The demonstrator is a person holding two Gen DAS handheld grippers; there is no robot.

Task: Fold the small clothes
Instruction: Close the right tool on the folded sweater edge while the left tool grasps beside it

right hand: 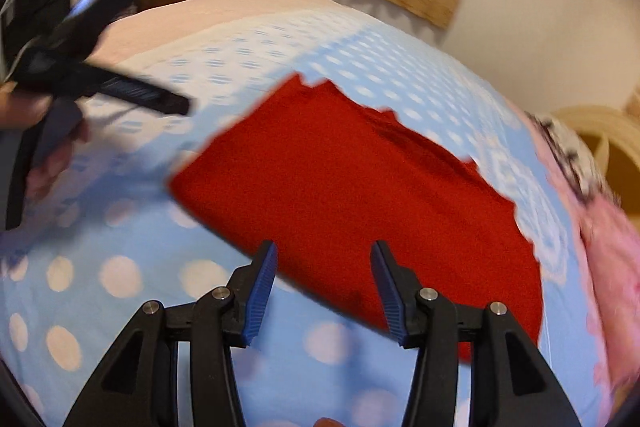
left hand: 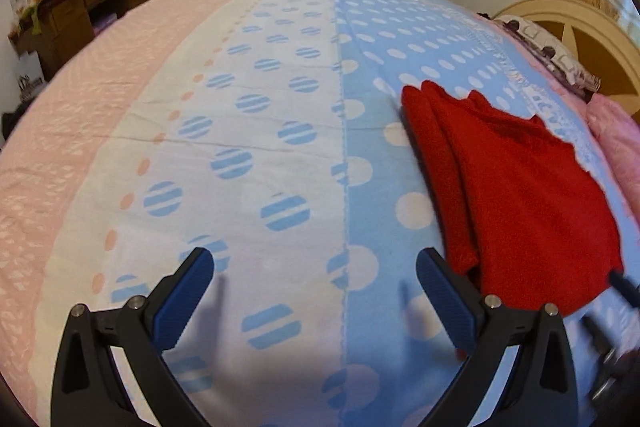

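A red folded garment [left hand: 516, 187] lies flat on the blue dotted bedspread [left hand: 280, 147]; it also shows in the right wrist view [right hand: 360, 187]. My left gripper [left hand: 316, 267] is open and empty, above the bedspread just left of the garment. My right gripper [right hand: 324, 255] is open and empty, its fingertips over the garment's near edge. The left gripper [right hand: 100, 67] shows blurred at the left of the right wrist view. The right gripper's fingers [left hand: 624, 289] show blurred at the right edge of the left wrist view.
A pink sheet [left hand: 80, 131] covers the bed's left side. A wooden desk [left hand: 80, 11] with clutter stands by the far wall. A cream headboard [left hand: 580, 39] and pillows [left hand: 560, 59] are at the right. Pink bedding [right hand: 612, 247] lies right of the garment.
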